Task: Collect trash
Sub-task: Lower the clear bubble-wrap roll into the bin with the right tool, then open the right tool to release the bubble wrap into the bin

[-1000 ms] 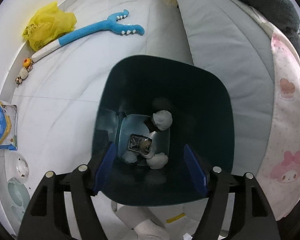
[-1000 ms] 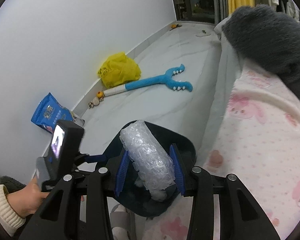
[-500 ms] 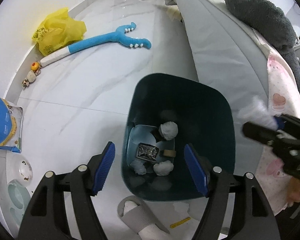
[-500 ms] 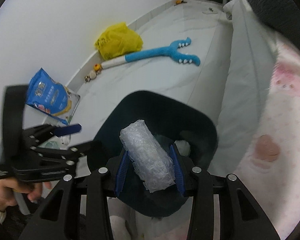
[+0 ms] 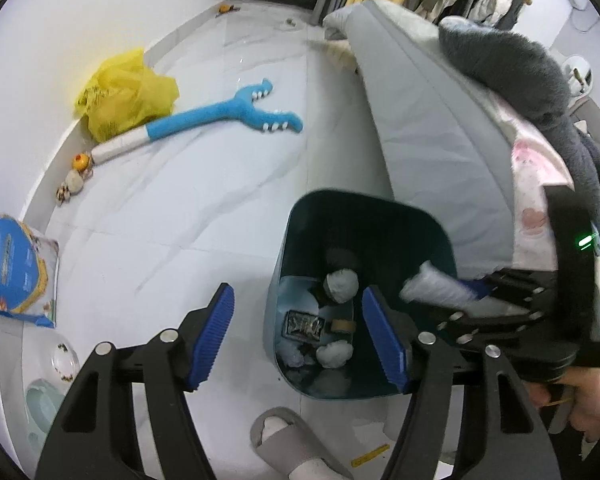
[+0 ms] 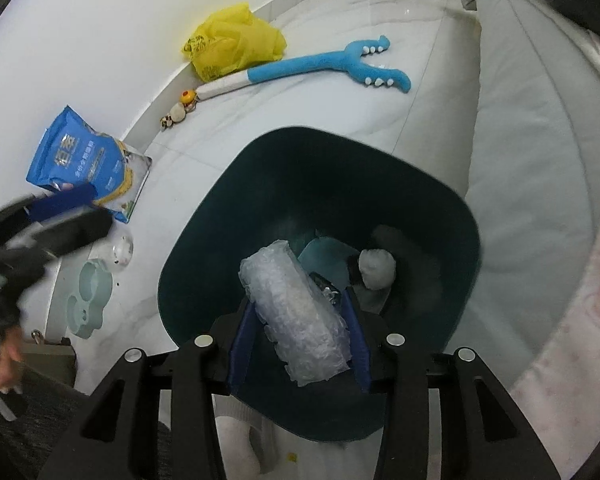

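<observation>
Floor: pale marble-look tiles (image 5: 204, 216) meeting a white wall on the left side of both views.
Bed: grey mattress side (image 5: 432, 152) on the right, with a pink-print sheet (image 6: 572, 320) and a dark grey fleece (image 5: 512, 68) on top.
Bin: dark teal trash bin (image 5: 440, 236), standing on the floor just beside the bed; its mouth fills the middle of the right wrist view.
Bin contents: 2 white crumpled wads, 1 nearer the bed side (image 5: 341, 286) and 1 nearer the camera (image 5: 334, 354), plus a silvery foil wrapper (image 5: 304, 325) on the bottom.
Right gripper (image 6: 298, 332): pointing steeply down over the bin mouth, blue pads pressed on either side of a roll of clear bubble wrap (image 6: 296, 320); the jaws have just been easing apart slightly, yet the roll is held between them, above the bin's inside.
Left gripper (image 5: 298, 336): jaws about half open and just been closing, nothing gripped; the bin's near wall shows between the pads.
Plush toy: blue forked stick with white teeth (image 5: 220, 114), lying near the wall.
Yellow bag: crumpled plastic (image 5: 126, 94), touching the wall beside the toy's white end.
Blue pouch: printed packet (image 6: 86, 162), leaning at the wall.
Slipper: grey, with a white sock in it (image 5: 288, 440), just beside the bin.
</observation>
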### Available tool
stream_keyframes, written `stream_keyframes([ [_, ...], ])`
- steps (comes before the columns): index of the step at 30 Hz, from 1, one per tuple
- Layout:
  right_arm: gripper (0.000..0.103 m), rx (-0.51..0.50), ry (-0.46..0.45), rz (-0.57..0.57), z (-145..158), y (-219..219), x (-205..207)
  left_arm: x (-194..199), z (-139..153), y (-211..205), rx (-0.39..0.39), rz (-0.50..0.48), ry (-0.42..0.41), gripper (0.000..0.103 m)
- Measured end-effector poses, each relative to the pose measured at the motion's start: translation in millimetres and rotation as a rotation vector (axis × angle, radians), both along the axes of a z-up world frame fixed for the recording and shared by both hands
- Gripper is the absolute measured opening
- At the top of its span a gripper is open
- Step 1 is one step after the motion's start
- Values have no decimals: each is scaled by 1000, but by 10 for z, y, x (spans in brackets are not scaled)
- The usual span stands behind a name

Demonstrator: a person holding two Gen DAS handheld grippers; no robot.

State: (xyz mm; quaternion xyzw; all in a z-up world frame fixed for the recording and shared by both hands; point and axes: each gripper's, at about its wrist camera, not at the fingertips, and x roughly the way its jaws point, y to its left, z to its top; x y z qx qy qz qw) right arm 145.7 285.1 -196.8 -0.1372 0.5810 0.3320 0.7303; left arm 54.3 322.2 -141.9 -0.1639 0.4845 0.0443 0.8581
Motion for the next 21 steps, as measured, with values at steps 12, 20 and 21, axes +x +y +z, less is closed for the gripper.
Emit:
stream_keyframes([
  [12,76,-38,-26,32,12,-3,-117,0,824,-8,18,28,-231,63],
  [20,83,95,-115,43,513,-213,-132,-3,1477,-260,15,24,-378,63],
  [21,84,106,-125,46,566,-244,-135,3,1551,-309,17,16,-394,63],
])
